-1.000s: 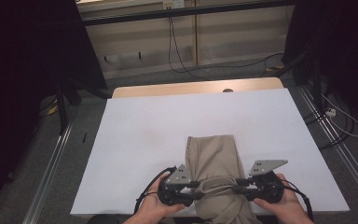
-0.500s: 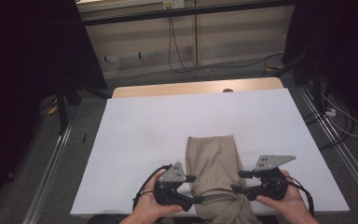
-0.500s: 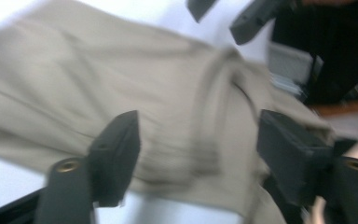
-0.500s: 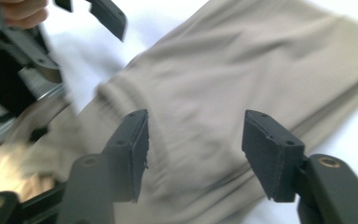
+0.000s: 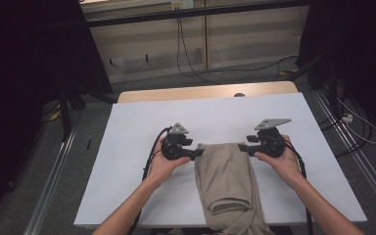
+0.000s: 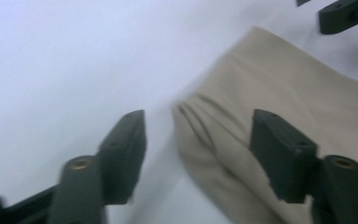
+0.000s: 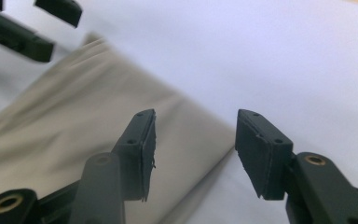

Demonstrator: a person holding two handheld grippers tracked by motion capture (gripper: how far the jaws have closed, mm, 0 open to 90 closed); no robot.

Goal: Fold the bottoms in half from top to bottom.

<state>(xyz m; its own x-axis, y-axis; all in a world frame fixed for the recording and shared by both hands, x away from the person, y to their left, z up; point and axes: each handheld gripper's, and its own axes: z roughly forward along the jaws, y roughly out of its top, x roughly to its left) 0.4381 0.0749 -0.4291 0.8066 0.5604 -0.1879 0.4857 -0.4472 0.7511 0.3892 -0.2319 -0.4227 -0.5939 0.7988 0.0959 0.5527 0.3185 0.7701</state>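
A folded beige garment (image 5: 227,181) is laid on the white table (image 5: 137,147), in the near half and slightly right of the middle; its far end is a straight edge and its near end is draped over the table's near edge. A folded-back layer is seen close to the near edge.

The left gripper (image 5: 199,152) is held in the left hand (image 5: 164,164) at the far-left corner of the garment, with its tips at the cloth's edge. In the left gripper view its jaws are spread, having just been closing a little; the garment's puckered edge (image 6: 200,126) is seen between them, and no pad is pressed on it.

The right gripper (image 5: 241,146) is held in the right hand (image 5: 281,161) at the far-right corner of the garment. In the right gripper view its jaws are spread too, having just been closing; the cloth's edge (image 7: 200,126) is seen beneath the gap and is not pinched.

The two grippers are pointed toward each other across the garment's far end
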